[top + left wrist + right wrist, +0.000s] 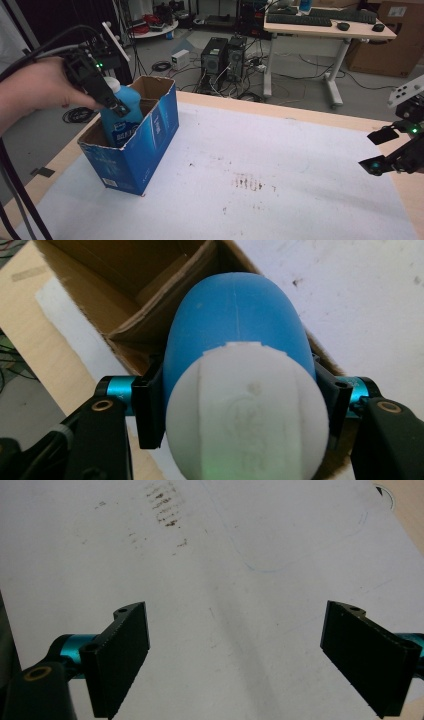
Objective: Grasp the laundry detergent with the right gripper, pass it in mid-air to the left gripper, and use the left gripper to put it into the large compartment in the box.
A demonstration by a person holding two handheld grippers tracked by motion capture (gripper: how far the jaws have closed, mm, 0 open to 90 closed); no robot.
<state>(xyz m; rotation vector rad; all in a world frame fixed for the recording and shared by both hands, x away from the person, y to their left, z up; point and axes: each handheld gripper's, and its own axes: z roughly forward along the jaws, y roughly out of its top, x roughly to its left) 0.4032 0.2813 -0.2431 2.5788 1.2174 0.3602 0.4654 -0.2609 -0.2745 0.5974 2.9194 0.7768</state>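
Holding: left gripper point(112, 102) pinching blue bottle point(122, 117), seemingly partway inside cardboard box point(150, 145), table's left edge; right gripper point(382, 150) spread, empty.

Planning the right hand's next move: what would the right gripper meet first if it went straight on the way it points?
Probably the white table cover: the right gripper, jaws open and empty, points down at its bare surface.

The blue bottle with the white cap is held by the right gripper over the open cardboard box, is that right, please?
Not quite: the left gripper holds the bottle over the box. The left gripper view shows its jaws pressed on the bottle's sides; the right gripper is open over the table.
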